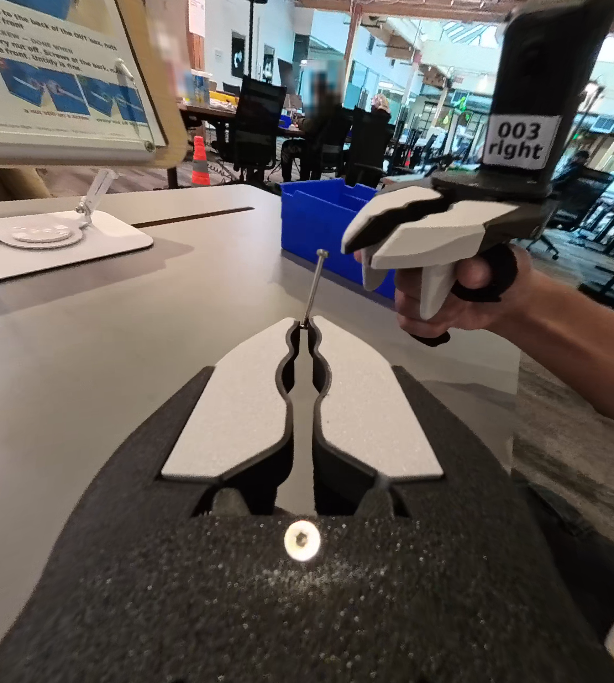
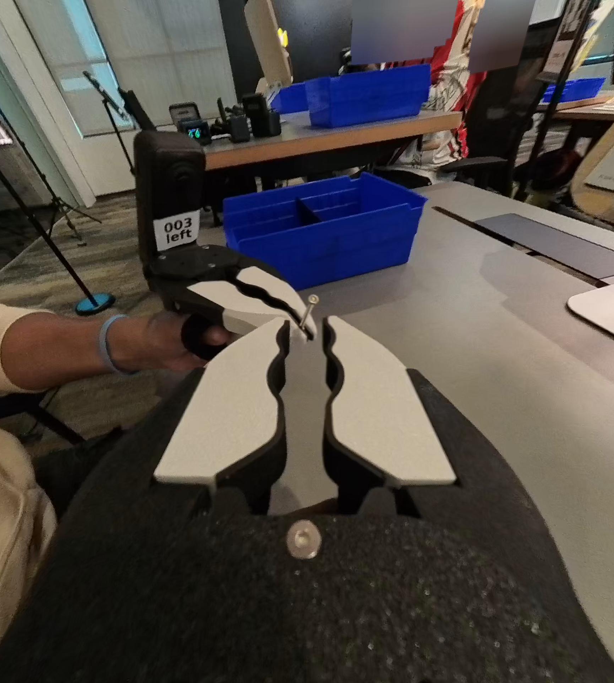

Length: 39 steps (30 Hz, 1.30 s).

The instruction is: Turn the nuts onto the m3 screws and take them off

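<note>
A slim silver screw is standing tilted above the grey worktop, round head uppermost. Its lower tip is sitting pinched in the left tool. No nut is showing on its shank.

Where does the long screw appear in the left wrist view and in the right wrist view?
Left wrist view: the screw stands just above centre, pinched at the left gripper tips.
Right wrist view: it is at centre, above the open right gripper.
Shared landmark: blue bin.
</note>
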Each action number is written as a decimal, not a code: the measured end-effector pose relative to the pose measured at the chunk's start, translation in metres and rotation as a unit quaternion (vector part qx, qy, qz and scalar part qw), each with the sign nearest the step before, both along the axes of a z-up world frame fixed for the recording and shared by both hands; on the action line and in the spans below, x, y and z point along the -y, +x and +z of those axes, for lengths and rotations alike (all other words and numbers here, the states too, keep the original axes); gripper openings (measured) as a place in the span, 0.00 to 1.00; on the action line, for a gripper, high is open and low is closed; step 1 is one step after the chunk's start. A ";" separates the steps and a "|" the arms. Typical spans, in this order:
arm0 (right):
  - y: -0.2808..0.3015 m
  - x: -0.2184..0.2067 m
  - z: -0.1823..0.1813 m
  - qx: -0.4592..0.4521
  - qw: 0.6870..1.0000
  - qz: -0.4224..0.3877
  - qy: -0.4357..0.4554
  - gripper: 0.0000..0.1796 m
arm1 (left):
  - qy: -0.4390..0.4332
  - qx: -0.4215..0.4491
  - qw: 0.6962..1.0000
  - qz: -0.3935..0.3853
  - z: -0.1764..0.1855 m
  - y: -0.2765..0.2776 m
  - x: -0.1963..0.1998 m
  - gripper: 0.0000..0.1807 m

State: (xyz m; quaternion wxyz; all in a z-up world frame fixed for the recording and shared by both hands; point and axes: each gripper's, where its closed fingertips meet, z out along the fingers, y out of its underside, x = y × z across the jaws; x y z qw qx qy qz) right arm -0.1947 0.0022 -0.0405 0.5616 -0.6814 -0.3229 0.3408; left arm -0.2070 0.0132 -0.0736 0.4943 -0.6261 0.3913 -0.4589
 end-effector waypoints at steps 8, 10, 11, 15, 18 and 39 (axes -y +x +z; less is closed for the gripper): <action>-0.025 0.004 0.010 -0.068 0.997 0.021 0.013 0.24 | -0.032 0.062 0.996 -0.061 0.018 0.000 0.015 0.02; -0.032 0.008 0.014 -0.091 0.995 0.037 0.017 0.24 | -0.036 0.063 0.995 -0.069 0.018 0.002 0.017 0.02; -0.033 0.009 0.015 -0.095 0.995 0.037 0.019 0.23 | -0.038 0.063 0.995 -0.073 0.018 0.002 0.017 0.02; -0.032 0.013 0.019 -0.106 0.993 0.036 0.028 0.23 | -0.048 0.063 0.993 -0.086 0.019 0.002 0.018 0.02; -0.026 0.014 0.017 -0.103 0.994 0.029 0.027 0.23 | -0.055 0.067 0.993 -0.084 0.020 0.000 0.014 0.02; -0.035 0.014 0.028 -0.130 0.990 0.037 0.030 0.24 | -0.089 0.099 0.983 -0.126 0.029 0.000 0.025 0.02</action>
